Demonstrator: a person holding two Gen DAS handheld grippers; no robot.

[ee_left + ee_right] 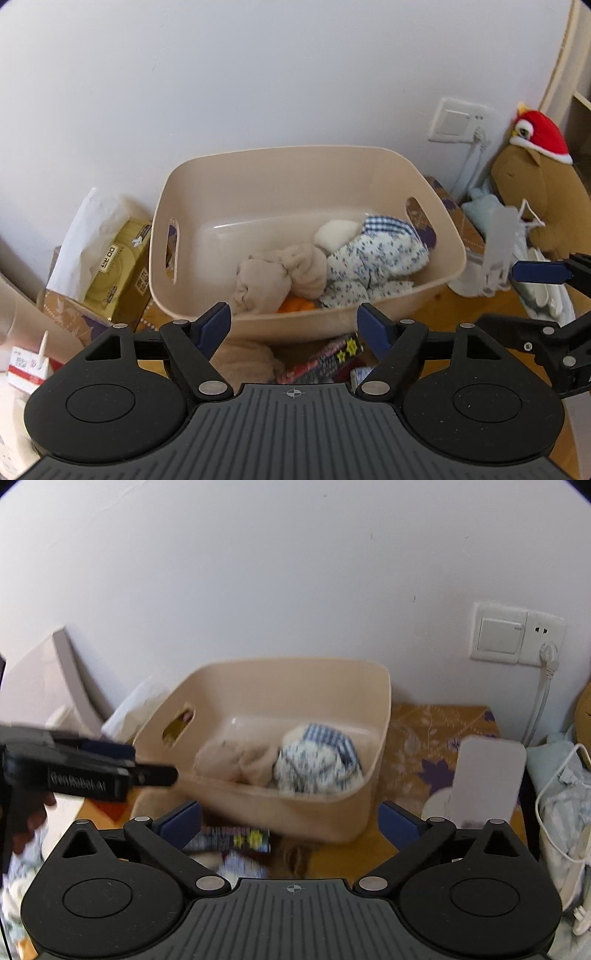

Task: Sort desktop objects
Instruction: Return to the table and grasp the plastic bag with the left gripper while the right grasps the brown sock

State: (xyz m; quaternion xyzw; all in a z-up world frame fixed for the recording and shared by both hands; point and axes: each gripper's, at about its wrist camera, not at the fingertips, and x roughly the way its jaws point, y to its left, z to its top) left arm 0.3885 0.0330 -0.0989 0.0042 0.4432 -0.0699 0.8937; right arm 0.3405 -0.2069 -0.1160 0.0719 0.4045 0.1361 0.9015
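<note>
- Gold tissue box (120, 266), left of the beige tub (258, 173): stiff card, light; its printed characters were legible only as large blocks and could not be read with confidence.
- Small white-and-red carton (26, 369), further left of the tub: label too small to read.
- Left hand-held gripper (293, 325): released, jaws standing apart with nothing between them, poised over the tub's near wall.
- Beige tub: rigid plastic with a cut-out handle in each end wall; judged best carried by those handles or by the rim.
- Beige cloth bundle (280, 277), inside the tub, left of centre: soft, light and compressible; a pinch on any raised fold should hold it.
- Floral blue-and-white cloth (373, 262), inside the tub, touching the beige bundle on its right: equally limp, likely to drape when lifted.
- Orange item (295, 305), inside the tub beneath the cloths: mostly hidden, nature not determinable.
- Dark printed packet (325, 360), on the counter in front of the tub: yellow star marks visible, text blurred; probably thin, so best taken by an edge.
- Right hand-held gripper (290, 819): released, jaws wide and empty, in front of the tub.
- Plush toy with red hat (535, 184), right of the tub: soft, light.
</note>
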